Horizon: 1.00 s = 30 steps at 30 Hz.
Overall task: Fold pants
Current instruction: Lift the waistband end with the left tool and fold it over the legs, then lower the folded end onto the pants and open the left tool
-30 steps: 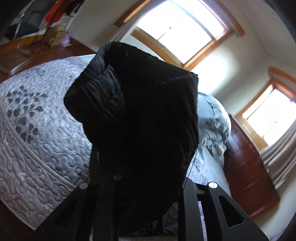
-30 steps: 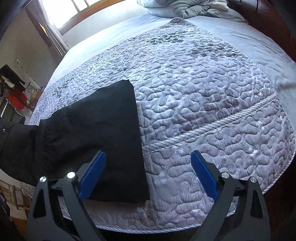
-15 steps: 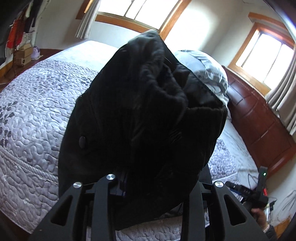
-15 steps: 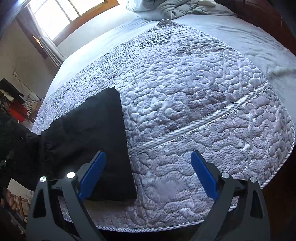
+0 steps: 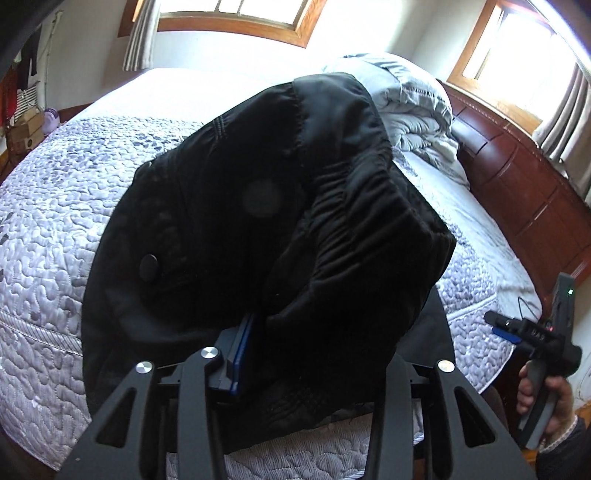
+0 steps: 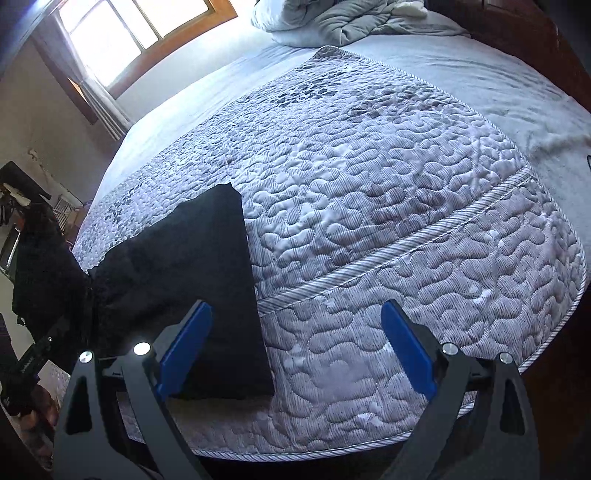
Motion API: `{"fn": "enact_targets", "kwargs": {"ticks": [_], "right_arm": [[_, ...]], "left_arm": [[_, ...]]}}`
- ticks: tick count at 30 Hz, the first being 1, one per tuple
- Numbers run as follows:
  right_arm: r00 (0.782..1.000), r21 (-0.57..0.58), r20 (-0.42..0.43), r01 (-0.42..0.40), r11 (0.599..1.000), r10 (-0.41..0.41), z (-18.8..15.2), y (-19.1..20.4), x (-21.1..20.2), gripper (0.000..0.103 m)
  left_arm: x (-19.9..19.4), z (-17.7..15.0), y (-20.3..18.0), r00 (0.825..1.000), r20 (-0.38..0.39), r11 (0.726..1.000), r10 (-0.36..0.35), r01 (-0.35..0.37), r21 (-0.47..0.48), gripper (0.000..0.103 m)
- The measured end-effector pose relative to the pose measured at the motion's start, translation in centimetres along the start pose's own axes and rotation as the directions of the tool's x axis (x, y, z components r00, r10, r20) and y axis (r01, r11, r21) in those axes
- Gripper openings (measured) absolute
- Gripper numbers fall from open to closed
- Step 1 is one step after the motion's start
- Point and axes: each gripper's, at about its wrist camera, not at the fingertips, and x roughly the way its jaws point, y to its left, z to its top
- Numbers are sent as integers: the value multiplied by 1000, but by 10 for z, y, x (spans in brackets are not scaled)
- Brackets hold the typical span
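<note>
Black pants (image 5: 280,221) hang bunched over my left gripper (image 5: 306,354), which is shut on the waist end and holds it above the quilted bed (image 5: 48,206); a button and the elastic waistband show. In the right wrist view the leg end of the pants (image 6: 199,295) lies flat on the quilt (image 6: 388,206) near the front left edge, rising to the left. My right gripper (image 6: 295,350) is open and empty, its left blue pad (image 6: 184,343) over the leg end. The right gripper also shows in the left wrist view (image 5: 535,332).
A crumpled grey duvet (image 6: 343,18) lies at the head of the bed by a dark wooden headboard (image 5: 517,192). Windows (image 5: 236,11) are behind. Clutter and boxes (image 5: 22,125) stand at the far left. The bed's front edge (image 6: 332,450) is close below the right gripper.
My left gripper has swung right and lifted the bunched waist, bringing the headboard and right gripper into view. The leg end has slid slightly on the quilt. The right gripper stays open.
</note>
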Motion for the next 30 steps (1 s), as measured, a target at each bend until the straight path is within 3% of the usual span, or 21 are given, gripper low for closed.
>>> {"fn": "enact_targets", "kwargs": {"ticks": [7, 11, 14, 20, 22, 25, 30], "right_arm": [[1000, -11, 17, -25, 1000, 25, 3, 10, -5, 93], [999, -31, 21, -41, 999, 41, 5, 19, -7, 93], [998, -42, 15, -60, 997, 60, 6, 28, -6, 93], [990, -79, 4, -138, 987, 138, 5, 52, -7, 94], [983, -74, -9, -182, 981, 181, 6, 60, -6, 94], [965, -45, -44, -262, 964, 260, 8, 73, -1, 95], [923, -20, -120, -371, 928, 366, 11, 103, 15, 96]], "left_arm": [[18, -11, -5, 999, -39, 998, 21, -19, 53, 51], [24, -17, -16, 996, -94, 996, -9, 17, 86, 91], [24, -25, -21, 993, -116, 995, -6, 17, 95, 99], [2, -30, -5, 994, -103, 999, -23, 26, 32, 99], [-8, -32, 6, 996, -83, 1000, 20, -18, 25, 99], [-15, -39, 26, 993, -87, 997, 75, -75, 4, 99], [-28, -50, 73, 987, -90, 980, 132, -143, -138, 99]]}}
